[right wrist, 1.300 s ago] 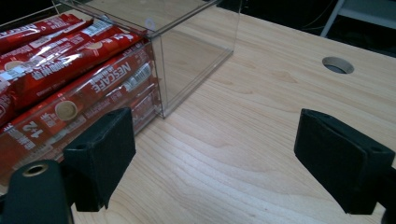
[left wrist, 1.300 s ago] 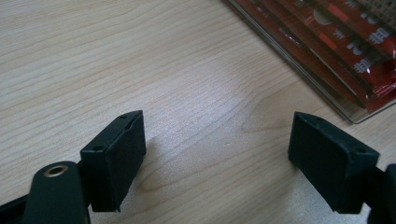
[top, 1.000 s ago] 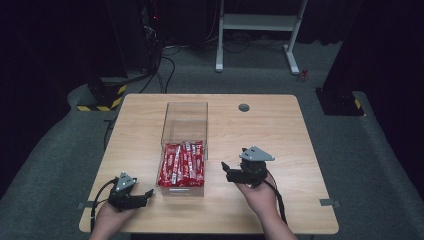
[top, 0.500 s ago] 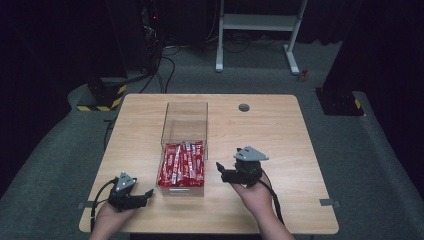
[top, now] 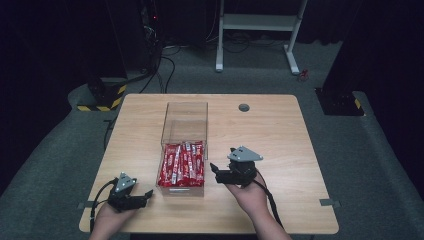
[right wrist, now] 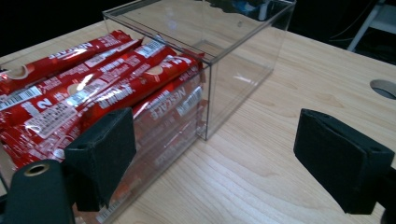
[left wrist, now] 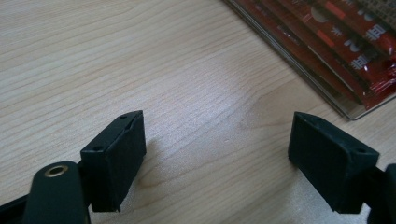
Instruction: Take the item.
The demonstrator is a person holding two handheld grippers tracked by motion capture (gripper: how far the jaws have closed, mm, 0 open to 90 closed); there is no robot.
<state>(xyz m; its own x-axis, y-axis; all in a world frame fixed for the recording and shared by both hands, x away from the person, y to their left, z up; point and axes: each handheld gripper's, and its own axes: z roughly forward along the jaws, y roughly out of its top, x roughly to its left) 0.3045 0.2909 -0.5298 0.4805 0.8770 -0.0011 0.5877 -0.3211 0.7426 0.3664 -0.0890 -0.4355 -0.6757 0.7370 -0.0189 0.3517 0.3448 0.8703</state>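
High view: pale wooden worktop (top: 280, 135) on grey carpet (top: 380, 165), dark room around it. Round cable hole (top: 244, 107) near the far edge. White frame legs (top: 255, 30) beyond, cables on the floor, a yellow-and-black striped base (top: 102, 97) at far left, a dark base (top: 339, 100) at far right. Clear plastic box (top: 184, 120) mid-worktop, long axis running away from the near edge; red sachets (top: 182, 163) packed in its near half, far half bare. Left gripper (top: 145, 195) low at the near left corner, jaws apart, just beside the box's near corner. Right gripper (top: 214, 170) raised just right of the box, jaws apart, grey plate on top.

Left gripper view: jaws wide apart over bare wood grain; box corner and red sachets (left wrist: 355, 42) at upper right.

Right gripper view: jaws wide apart, holding nothing; left jaw in front of the box wall (right wrist: 233, 79), sachets (right wrist: 93, 79) stacked inside, cable hole (right wrist: 384, 87) at right edge.
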